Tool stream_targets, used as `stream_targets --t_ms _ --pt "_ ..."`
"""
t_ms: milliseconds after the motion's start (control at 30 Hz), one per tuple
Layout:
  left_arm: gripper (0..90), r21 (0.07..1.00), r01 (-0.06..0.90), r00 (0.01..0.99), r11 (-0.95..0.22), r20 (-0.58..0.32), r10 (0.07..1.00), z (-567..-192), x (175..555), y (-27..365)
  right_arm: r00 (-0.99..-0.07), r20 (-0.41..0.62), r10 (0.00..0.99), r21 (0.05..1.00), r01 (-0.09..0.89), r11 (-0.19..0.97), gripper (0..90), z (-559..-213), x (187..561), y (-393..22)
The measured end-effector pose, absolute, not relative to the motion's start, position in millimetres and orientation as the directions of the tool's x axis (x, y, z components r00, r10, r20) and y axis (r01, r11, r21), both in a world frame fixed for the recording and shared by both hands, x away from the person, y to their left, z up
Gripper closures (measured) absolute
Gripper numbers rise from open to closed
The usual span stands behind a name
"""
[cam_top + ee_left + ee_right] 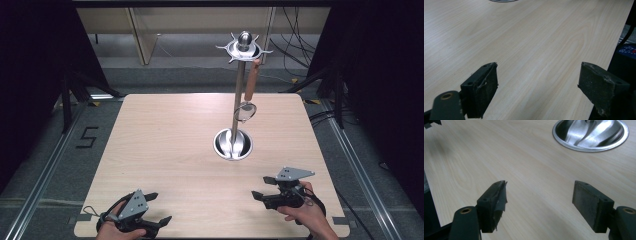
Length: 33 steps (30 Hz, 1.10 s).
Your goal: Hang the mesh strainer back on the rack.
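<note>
A steel utensil stand [235, 107] rises from a round dished base [233, 144] near the middle of the wooden table [165, 150]. A strainer spoon with a brown handle [248, 92] hangs from a hook of its top ring [243, 49]. My left gripper [157, 207] rests at the front left of the table, open, with bare wood between its jaws [537, 90]. My right gripper [263, 187] sits at the front right, open and empty [539, 200], pointing left toward the base [591, 134].
The table's near edge [210, 236] runs just under both hands. Dark curtains flank the table, and cables [300, 50] lie on the floor at the back right. A rail [47, 165] runs along the floor on the left.
</note>
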<state>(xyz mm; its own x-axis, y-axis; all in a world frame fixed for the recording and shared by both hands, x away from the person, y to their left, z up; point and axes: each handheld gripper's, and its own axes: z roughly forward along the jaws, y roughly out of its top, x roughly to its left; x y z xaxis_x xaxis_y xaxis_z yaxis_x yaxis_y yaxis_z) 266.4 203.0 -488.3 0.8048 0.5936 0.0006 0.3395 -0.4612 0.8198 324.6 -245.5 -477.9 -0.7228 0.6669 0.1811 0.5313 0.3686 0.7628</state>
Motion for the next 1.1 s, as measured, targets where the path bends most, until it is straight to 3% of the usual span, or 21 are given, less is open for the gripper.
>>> stream_targets --t_ms 467,833,933,1100 --pt "15.2 0.820 0.344 0.803 -0.458 -0.005 0.595 -488 267 203 -0.738 0.203 0.643 0.765 0.529 0.367 26.0 -485 317 -257" --pt "15.2 0.820 0.346 0.801 -0.457 -0.005 0.599 -489 266 203 -0.724 0.234 0.648 0.753 0.557 0.351 21.1 -487 316 -256" --pt "15.2 0.812 0.342 0.803 -0.472 0.009 0.596 -488 267 205 -0.720 0.203 0.664 0.759 0.544 0.358 15.7 -487 318 -258" --pt "15.3 0.812 0.343 0.802 -0.472 0.008 0.597 -488 267 205 -0.729 0.213 0.650 0.755 0.545 0.364 16.0 -488 319 -258"
